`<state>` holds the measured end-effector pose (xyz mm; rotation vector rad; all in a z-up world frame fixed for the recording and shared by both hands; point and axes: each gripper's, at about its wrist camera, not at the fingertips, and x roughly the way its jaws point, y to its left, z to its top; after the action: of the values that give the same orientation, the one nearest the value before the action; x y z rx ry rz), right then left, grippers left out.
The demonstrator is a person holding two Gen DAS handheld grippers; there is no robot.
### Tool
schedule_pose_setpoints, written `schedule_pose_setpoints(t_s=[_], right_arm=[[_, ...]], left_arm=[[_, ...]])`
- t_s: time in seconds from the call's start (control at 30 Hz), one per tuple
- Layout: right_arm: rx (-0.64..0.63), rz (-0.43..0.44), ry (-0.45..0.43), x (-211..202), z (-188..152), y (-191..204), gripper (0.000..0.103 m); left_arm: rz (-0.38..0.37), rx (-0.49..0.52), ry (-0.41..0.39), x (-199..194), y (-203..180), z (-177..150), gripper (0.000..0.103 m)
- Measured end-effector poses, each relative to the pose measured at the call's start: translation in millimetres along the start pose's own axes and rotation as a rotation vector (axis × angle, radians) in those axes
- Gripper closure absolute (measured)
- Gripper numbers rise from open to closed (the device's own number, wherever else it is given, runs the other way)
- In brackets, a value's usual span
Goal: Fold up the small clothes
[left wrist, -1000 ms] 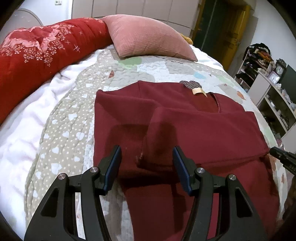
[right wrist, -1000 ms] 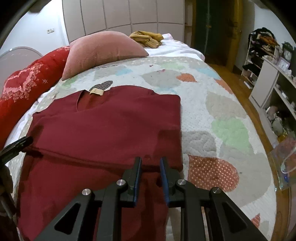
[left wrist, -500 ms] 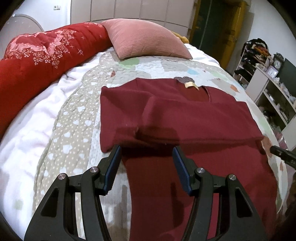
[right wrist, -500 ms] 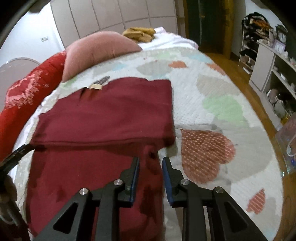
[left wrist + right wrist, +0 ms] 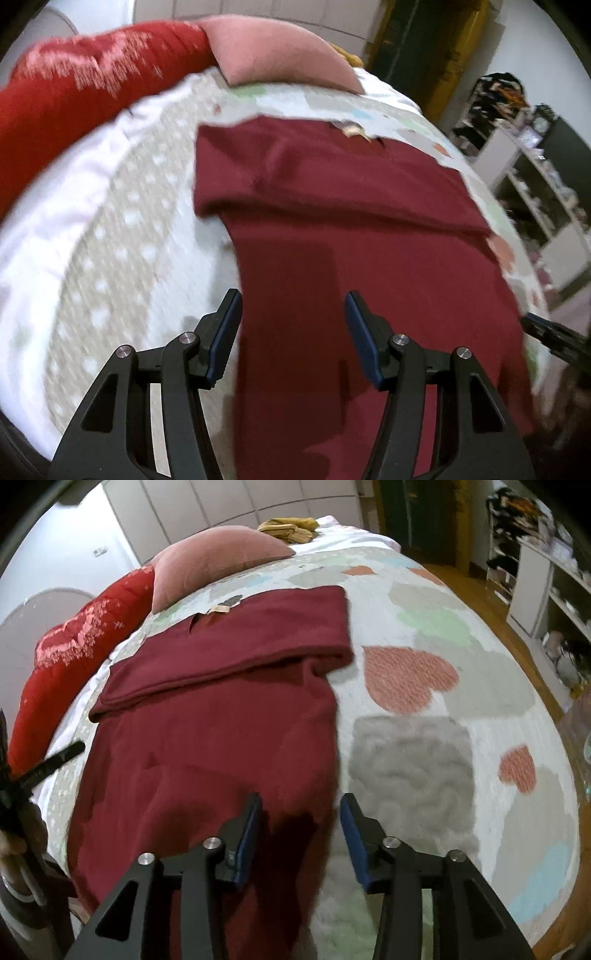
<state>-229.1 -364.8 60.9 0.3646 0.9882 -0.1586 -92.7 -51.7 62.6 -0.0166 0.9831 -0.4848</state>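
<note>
While lying flat on quilted bedspread [image 5: 424,746], maroon garment [image 5: 221,716] runs long axis from near edge toward pink pillow [image 5: 214,554], neck label [image 5: 218,608] at far end; upper part folded across as band. Left gripper [image 5: 293,332] hovers low over left hem side, jaws spread, holding nothing. Right gripper [image 5: 301,829] over right edge, jaws apart, empty. Left view blurred.
</note>
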Motion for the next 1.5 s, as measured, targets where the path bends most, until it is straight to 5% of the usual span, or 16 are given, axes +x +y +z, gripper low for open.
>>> schedule_pose_setpoints(t_s=[0.5, 0.8, 0.87, 0.93, 1.0, 1.1, 1.33, 1.4, 1.5], right_arm=[[0.079, 0.156, 0.067, -17.1, -52.2, -22.9, 0.056], [0.095, 0.366, 0.135, -19.3, -78.2, -13.8, 0.056], [0.065, 0.341, 0.144, -11.7, -84.8, -7.8, 0.058], [-0.005, 0.283, 0.112, -13.9, -88.7, -0.1, 0.083], [-0.068, 0.212, 0.054, -28.8, -88.9, 1.3, 0.094], [-0.052, 0.182, -0.016, -51.1, -87.0, -16.2, 0.095], [0.011, 0.177, 0.041, -31.0, -92.7, -35.2, 0.095], [0.046, 0.221, 0.021, -34.0, -90.8, -37.0, 0.089], [0.09, 0.279, 0.014, -37.0, -90.0, -40.3, 0.05]], left_arm=[[-0.054, 0.001, 0.082, -26.6, 9.5, -59.6, 0.046], [-0.143, -0.043, 0.102, -36.3, 13.2, -78.7, 0.042], [-0.156, -0.044, 0.113, -37.3, 13.3, -84.3, 0.042], [-0.154, -0.026, 0.114, -41.1, 10.8, -88.2, 0.042], [-0.155, -0.012, 0.12, -43.9, 8.7, -89.6, 0.042], [-0.178, -0.018, 0.128, -50.4, 10.5, -94.4, 0.042], [-0.26, -0.116, 0.153, -60.4, 25.6, -114.9, 0.042], [-0.291, -0.137, 0.162, -65.4, 28.8, -118.0, 0.042], [-0.359, -0.142, 0.168, -70.7, 30.9, -122.2, 0.041]])
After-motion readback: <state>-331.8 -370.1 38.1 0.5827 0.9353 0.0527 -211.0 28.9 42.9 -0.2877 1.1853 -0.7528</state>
